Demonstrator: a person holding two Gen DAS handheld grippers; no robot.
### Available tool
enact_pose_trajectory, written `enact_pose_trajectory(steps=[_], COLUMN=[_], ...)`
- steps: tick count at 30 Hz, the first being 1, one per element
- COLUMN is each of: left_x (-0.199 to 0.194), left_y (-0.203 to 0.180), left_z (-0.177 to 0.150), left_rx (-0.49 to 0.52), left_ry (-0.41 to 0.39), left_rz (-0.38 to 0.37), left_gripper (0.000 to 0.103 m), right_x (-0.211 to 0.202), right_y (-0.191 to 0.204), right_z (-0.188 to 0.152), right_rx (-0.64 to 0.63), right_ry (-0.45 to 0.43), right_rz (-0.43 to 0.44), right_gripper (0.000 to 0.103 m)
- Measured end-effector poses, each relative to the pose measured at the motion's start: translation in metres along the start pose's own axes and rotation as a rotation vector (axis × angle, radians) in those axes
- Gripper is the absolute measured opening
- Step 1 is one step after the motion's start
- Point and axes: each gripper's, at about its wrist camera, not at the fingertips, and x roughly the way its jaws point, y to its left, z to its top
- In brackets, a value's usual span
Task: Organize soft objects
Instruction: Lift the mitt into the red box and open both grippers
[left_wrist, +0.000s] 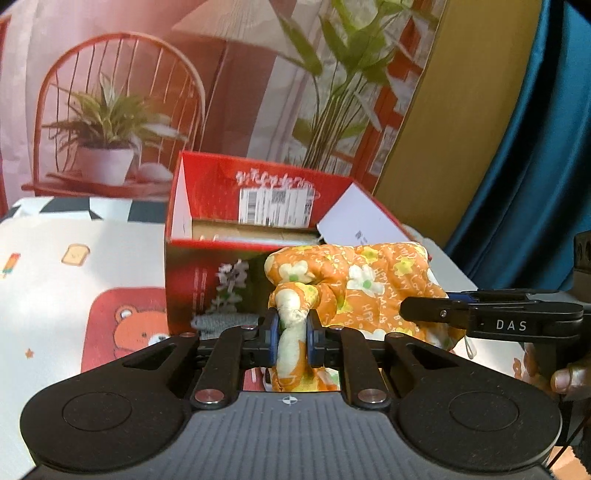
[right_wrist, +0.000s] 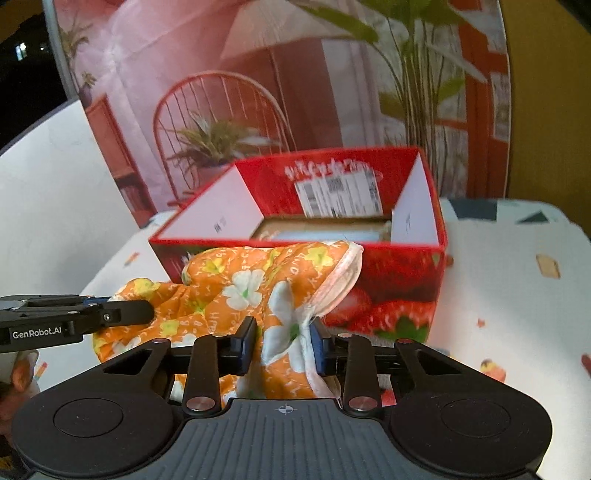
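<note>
An orange cloth (left_wrist: 369, 273) with white and yellow flowers hangs bunched in front of an open red cardboard box (left_wrist: 207, 280). My left gripper (left_wrist: 291, 321) is shut on a twisted white-edged fold of the cloth. My right gripper (right_wrist: 283, 332) is shut on another bunch of the same cloth (right_wrist: 236, 284), near its pale hem. Each gripper shows in the other's view: the right one (left_wrist: 406, 310) reaches in from the right side, the left one (right_wrist: 147, 312) from the left. The box (right_wrist: 406, 266) stands just behind the cloth, its flaps up.
A white cartoon-print tablecloth (left_wrist: 74, 266) covers the table. A small grey soft item (left_wrist: 214, 325) lies at the foot of the box. A printed backdrop (left_wrist: 110, 92) of a chair and plants rises behind, with a blue curtain (left_wrist: 535, 147) at the right. A person's thumb (left_wrist: 569, 380) shows.
</note>
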Motion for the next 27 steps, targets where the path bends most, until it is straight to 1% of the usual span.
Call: enact_pose_trajectory(steps=[8, 14, 20, 27], left_x=[-0.012, -0.019, -0.017, -0.009], left_y=[-0.005, -0.007, -0.006, -0.004], left_z=[0.011, 0.018, 0.029, 0.047], left_rx=[0.025, 0.034, 0.058, 0.079], left_ry=[-0.063, -0.095, -0.122, -0.155], left_rz=[0.006, 0.008, 0.017, 0.046], left_gripper=[0.015, 0.015, 0.015, 0.015], right_x=[-0.011, -0.011, -0.008, 0.003], right_y=[0.008, 0.01, 0.009, 0.013], right_z=[0.014, 0.021, 0.033, 0.052], right_rx=[-0.043, -0.055, -0.073, -0.132], right_ry=[-0.055, -0.071, -0.086, -0.105], right_rz=[0.006, 0.01, 0.019, 0.021], right_gripper=[0.027, 0.027, 0.027, 0.026])
